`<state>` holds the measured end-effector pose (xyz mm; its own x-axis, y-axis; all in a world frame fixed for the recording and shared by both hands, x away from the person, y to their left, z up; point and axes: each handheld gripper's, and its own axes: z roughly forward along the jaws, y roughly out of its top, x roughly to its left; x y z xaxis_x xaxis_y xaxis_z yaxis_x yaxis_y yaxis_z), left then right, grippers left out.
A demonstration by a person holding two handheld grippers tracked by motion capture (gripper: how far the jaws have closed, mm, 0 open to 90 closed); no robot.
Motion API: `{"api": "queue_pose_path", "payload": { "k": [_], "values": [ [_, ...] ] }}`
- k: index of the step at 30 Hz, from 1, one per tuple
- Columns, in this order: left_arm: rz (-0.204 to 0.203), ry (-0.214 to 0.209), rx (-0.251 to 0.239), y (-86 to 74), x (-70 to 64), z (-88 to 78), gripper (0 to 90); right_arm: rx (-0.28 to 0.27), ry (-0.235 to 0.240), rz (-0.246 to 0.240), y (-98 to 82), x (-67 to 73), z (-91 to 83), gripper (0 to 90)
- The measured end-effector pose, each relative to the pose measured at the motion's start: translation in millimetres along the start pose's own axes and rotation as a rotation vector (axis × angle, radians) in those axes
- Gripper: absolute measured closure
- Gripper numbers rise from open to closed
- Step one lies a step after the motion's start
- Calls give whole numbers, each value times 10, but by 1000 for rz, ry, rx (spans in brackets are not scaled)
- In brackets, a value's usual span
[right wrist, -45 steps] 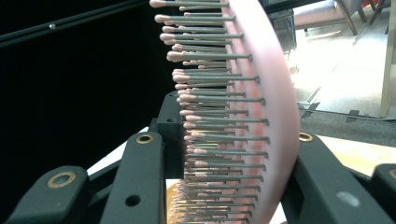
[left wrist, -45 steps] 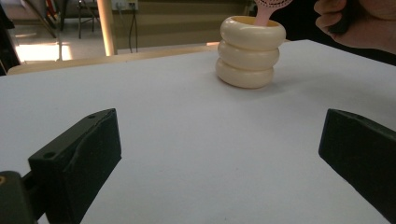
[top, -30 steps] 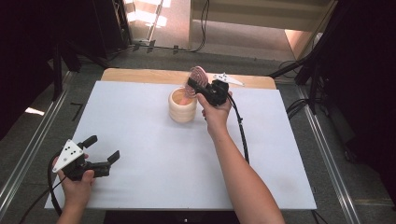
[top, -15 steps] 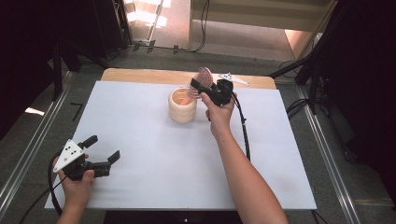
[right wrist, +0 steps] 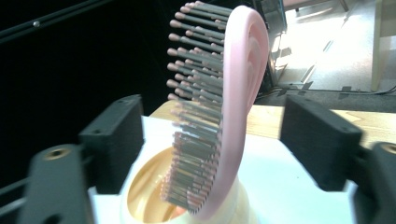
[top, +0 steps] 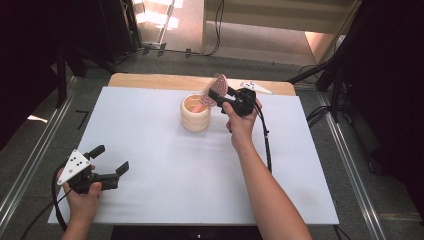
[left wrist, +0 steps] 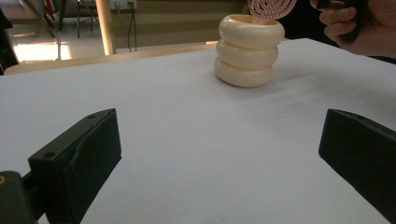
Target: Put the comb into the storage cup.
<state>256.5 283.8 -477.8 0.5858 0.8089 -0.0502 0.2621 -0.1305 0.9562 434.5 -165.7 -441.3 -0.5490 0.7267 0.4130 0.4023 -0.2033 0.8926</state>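
A pink hairbrush [top: 218,86] stands handle-down in a cream ribbed cup [top: 195,113] at the table's far middle. In the right gripper view the hairbrush [right wrist: 224,107] leans between the two jaws with a gap on each side, above the cup [right wrist: 154,196]. My right gripper [top: 216,96] is open around the brush head; its jaws have just been opening and no pad presses on the brush. My left gripper [top: 111,161] rests at the near left of the table, open and holding nothing. In the left gripper view, the cup [left wrist: 249,51] and the brush [left wrist: 271,8] appear far ahead.
A white mat [top: 165,165] covers the table, with a wooden strip [top: 150,81] along its far edge. A grey three-cornered plate [top: 255,87] lies on that strip behind the right hand. Black cables trail from both grippers.
The right gripper's jaws have spread apart and let go of the hairbrush, which now stands in the cup. The right hand has shifted slightly. The left gripper has not moved.
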Motion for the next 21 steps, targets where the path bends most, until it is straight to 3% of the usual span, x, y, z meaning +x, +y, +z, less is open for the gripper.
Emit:
{"api": "queue_pose_path", "payload": {
  "k": [8, 10, 16, 21],
  "values": [
    [4, -3, -4, 3, -6, 2, 0, -11, 12, -34, -13, 12, -120, 112],
    [4, -2, -4, 4, -7, 0, 0, 0, 10, -82, -25, 26, -177, 105],
    [3, -3, -4, 3, -11, 4, 0, 10, 15, -144, -57, 58, -293, 56],
    [6, -6, -5, 6, -17, 4, 0, 12, 39, -158, -93, 37, -392, 0]
  ]
}}
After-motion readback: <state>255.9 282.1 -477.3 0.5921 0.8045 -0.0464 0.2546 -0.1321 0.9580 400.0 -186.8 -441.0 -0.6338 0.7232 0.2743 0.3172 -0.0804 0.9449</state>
